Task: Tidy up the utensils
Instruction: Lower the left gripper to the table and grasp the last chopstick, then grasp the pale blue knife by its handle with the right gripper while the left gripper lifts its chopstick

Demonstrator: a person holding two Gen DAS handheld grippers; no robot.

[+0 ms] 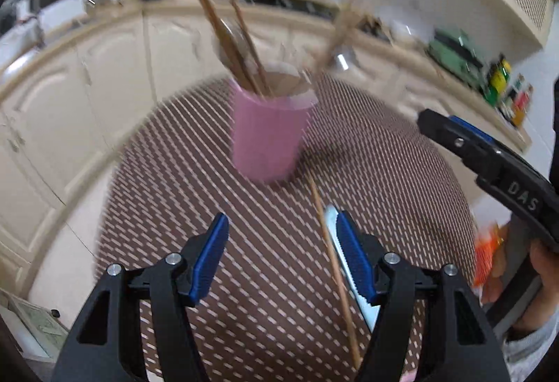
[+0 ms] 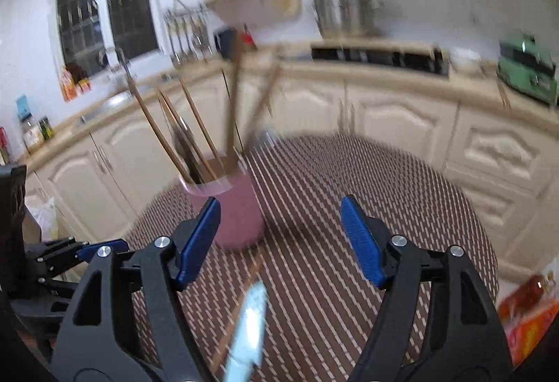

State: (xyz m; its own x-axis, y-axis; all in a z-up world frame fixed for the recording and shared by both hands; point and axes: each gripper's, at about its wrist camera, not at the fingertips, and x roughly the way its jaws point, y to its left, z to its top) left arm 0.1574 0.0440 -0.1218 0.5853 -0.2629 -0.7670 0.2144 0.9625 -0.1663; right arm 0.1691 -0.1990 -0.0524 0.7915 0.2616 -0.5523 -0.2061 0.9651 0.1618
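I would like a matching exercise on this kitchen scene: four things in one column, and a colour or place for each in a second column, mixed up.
Things:
1. cup
2. loose chopstick
3. knife
4. gripper pads

Colour or place:
a. light blue, lying on the mat
b. pink, standing upright on the mat
c. dark blue
d. brown, thin, lying flat beside the knife

Pairs: 1-b, 2-d, 3-a, 4-c

Home kitchen: cream cabinets [image 2: 401, 116], countertop [image 2: 349, 65], steel pot [image 2: 344, 15].
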